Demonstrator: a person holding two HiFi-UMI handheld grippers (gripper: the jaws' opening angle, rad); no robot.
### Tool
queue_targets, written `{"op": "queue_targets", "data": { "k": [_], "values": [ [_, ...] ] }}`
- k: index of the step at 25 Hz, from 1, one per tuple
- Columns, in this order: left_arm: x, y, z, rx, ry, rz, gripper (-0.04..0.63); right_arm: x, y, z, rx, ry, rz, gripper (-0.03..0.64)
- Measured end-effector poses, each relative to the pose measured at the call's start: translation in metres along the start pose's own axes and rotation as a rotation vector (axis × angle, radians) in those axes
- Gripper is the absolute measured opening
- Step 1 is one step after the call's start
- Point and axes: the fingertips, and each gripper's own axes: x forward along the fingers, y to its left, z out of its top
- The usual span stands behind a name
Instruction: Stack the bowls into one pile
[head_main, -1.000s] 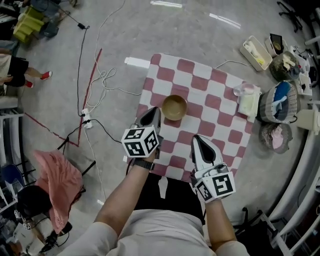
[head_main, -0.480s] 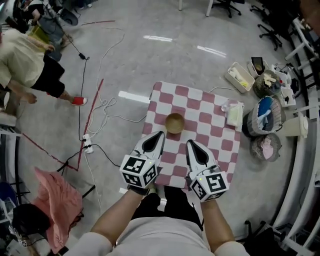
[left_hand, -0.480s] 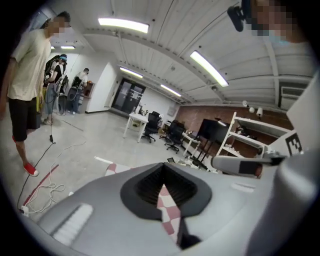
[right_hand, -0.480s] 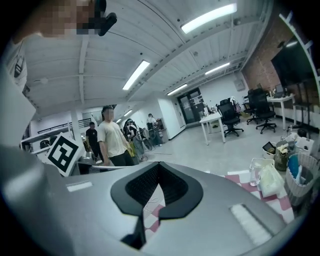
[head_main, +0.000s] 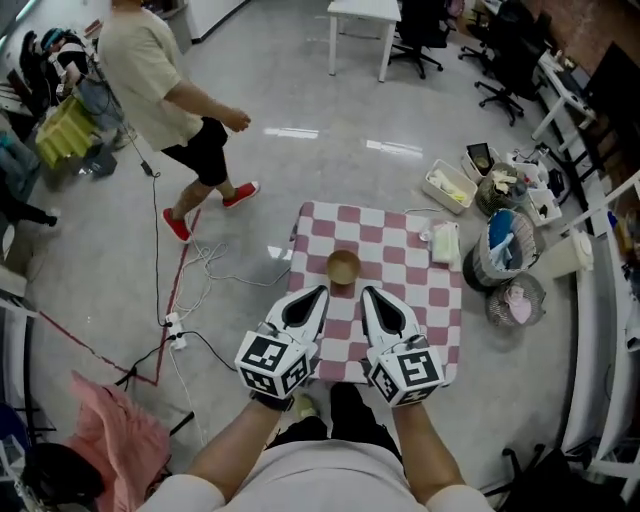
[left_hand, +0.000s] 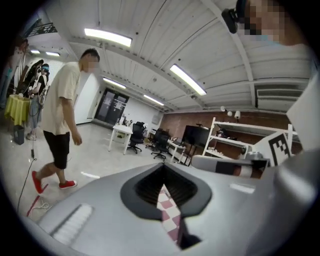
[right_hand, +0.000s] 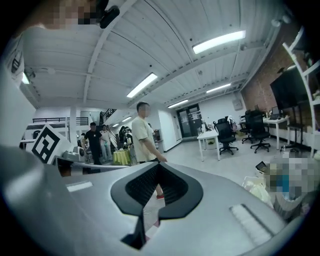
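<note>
One brown bowl (head_main: 343, 267) shows on the checked table (head_main: 420, 290), left of centre. Two tools, left tool (head_main: 319, 292) and right tool (head_main: 367, 292), hover side by side nearer, each closed and empty.

a person (head_main: 165, 90) walks past the checkered table (head_main: 440, 300).

Bright, even light falls from long white ceiling strip lamps (left_hand: 187, 79), leaving pale glare streaks on the glossy grey floor (head_main: 393, 148). Shadows are faint and soft. Both gripper views bow strongly into black corners. The grey left claw (left_hand: 163, 175) and right claw (right_hand: 159, 167) look slightly blurred.
</note>
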Motion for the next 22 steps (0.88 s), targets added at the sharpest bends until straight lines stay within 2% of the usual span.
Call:
{"op": "queue_targets", "data": {
  "k": [3, 8, 15, 22],
  "values": [
    [-0.013, -0.016, 0.017, 0.043, -0.020, -0.041, 0.006, -0.007, 0.010, 0.019, -0.024, -0.035, -0.015, 0.009],
    [-0.035, -0.033, 0.046, 0.072, -0.078, -0.077, 0.006, -0.021, 0.028, 0.046, -0.067, -0.087, -0.021, 0.009],
    [-0.069, -0.049, 0.089, 0.119, -0.156, -0.086, 0.006, -0.037, 0.058, 0.087, -0.112, -0.160, -0.002, 0.009],
    [-0.091, -0.061, 0.113, 0.148, -0.201, -0.087, 0.006, -0.049, 0.077, 0.109, -0.143, -0.190, 0.011, 0.009]
  ]
}}
